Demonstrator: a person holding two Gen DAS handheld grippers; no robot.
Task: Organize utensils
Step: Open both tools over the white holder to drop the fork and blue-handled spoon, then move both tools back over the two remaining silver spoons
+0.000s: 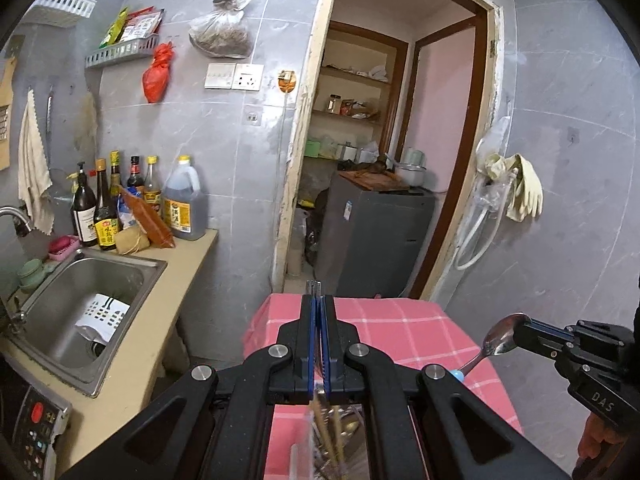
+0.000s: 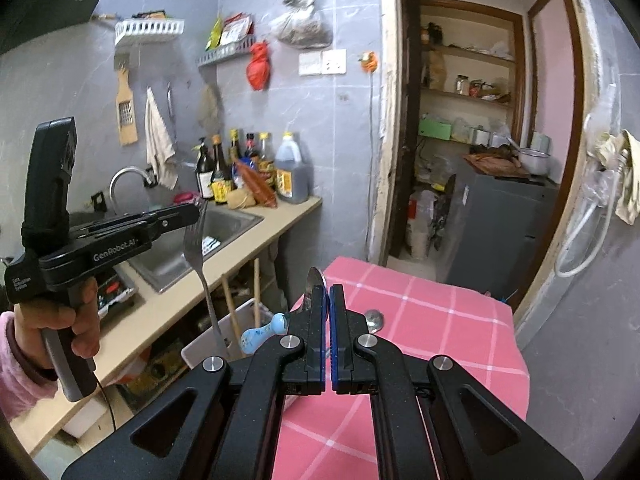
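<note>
Tabletop (image 2: 420,320) under pink check cloth lies at 6 o'clock, both utensils carried above it. Left gripper (image 2: 196,210) is clamped on a fork (image 2: 196,256); right gripper (image 2: 326,292) pinches a spoon (image 1: 505,334). Transport step; next move needs a holder, possibly the blurred container (image 1: 320,452) below.

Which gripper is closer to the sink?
Left. The left gripper, holding a fork, is up by the sink. The right gripper, holding a spoon, is over the pink table, farther away.
</note>
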